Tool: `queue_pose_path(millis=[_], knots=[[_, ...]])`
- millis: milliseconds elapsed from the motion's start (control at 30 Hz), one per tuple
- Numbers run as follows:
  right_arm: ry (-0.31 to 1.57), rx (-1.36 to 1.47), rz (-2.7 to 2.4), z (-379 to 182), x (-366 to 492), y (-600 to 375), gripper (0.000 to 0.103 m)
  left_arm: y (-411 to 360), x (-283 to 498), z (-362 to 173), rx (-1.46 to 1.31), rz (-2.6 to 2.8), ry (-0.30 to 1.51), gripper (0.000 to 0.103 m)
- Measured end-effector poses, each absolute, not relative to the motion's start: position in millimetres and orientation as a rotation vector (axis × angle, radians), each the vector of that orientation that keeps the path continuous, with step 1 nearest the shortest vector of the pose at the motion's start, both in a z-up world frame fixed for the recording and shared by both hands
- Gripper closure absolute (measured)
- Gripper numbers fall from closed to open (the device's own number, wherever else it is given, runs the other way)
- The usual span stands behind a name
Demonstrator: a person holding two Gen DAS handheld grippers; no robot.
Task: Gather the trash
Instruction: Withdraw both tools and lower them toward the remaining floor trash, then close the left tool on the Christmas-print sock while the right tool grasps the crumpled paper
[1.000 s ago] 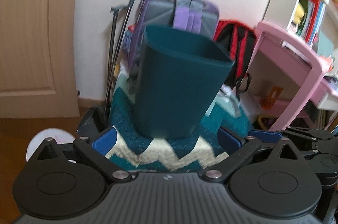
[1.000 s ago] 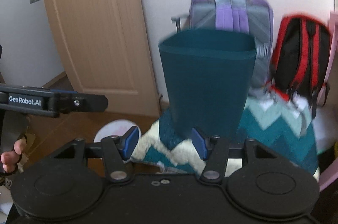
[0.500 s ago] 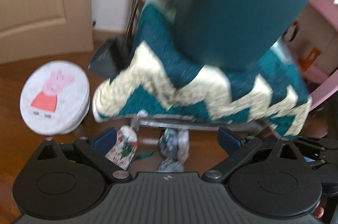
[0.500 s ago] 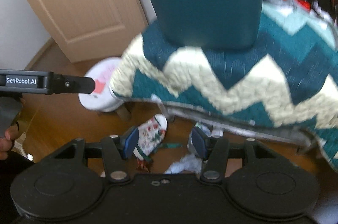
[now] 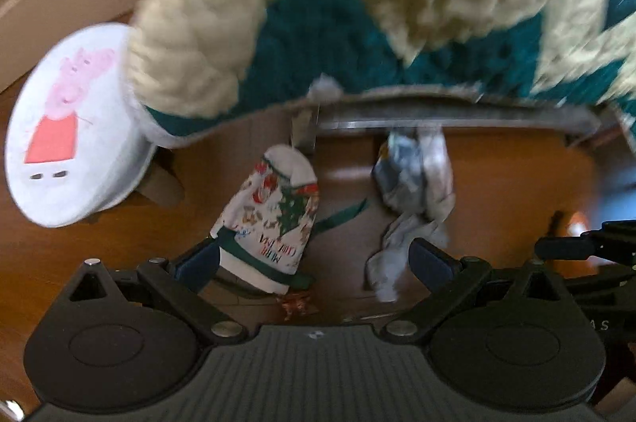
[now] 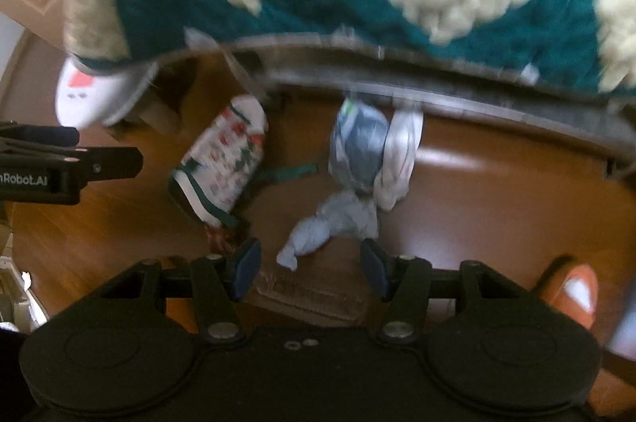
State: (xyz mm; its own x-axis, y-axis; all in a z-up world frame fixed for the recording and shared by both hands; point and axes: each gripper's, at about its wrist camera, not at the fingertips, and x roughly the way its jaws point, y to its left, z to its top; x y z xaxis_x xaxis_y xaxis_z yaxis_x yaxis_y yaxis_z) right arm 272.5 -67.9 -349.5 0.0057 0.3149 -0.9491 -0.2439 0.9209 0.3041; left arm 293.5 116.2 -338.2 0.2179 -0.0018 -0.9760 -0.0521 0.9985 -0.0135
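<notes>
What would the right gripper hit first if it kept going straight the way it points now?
Most likely the crumpled grey-white wrapper on the wooden floor: its lower tip lies between the open right gripper fingers. Depth is blurred, so the floor could come almost together with it.

My left gripper (image 5: 314, 259) points almost straight down at the floor. Its two blue fingers (image 5: 431, 259) are spread wide apart, and nothing is squeezed between them. My right gripper (image 6: 310, 265) points steeply down too. Its blue fingers (image 6: 246, 265) also stand wide apart and pinch nothing. The two grippers hang side by side, close together, and each one shows at the edge of the other's view.
</notes>
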Motion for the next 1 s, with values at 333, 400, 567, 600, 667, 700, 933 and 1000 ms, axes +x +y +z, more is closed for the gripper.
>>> queue_pose_path(millis=[333, 400, 567, 600, 667, 700, 933, 1000], knots=[[1.694, 0.180, 0.332, -450.0, 280.2, -47.6, 0.048, 121.9, 313.5, -439.7, -0.026, 0.043, 1.473, 0.001], [1.705, 0.201, 0.310, -464.5, 283.1, -43.2, 0.048, 125.6, 317.5, -455.9, -0.036, 0.048, 1.489, 0.001], [1.757, 0.288, 0.268, -495.8, 292.0, -33.6, 0.048, 133.1, 326.2, -497.2, -0.039, 0.078, 1.501, 0.002], [1.764, 0.305, 0.258, -500.3, 293.4, -32.6, 0.048, 134.3, 327.4, -502.6, -0.045, 0.091, 1.495, 0.002], [1.782, 0.334, 0.224, -509.0, 296.0, -30.8, 0.048, 134.3, 330.7, -510.1, -0.064, 0.107, 1.484, 0.002], [1.793, 0.344, 0.204, -513.7, 296.7, -30.1, 0.048, 132.9, 332.5, -514.3, -0.074, 0.108, 1.484, 0.002], [1.831, 0.344, 0.138, -536.0, 295.3, -21.1, 0.048, 128.3, 342.6, -540.2, -0.111, 0.141, 1.499, 0.014], [1.832, 0.324, 0.132, -539.1, 293.5, -16.3, 0.048, 127.8, 344.2, -546.9, -0.126, 0.142, 1.508, 0.017]])
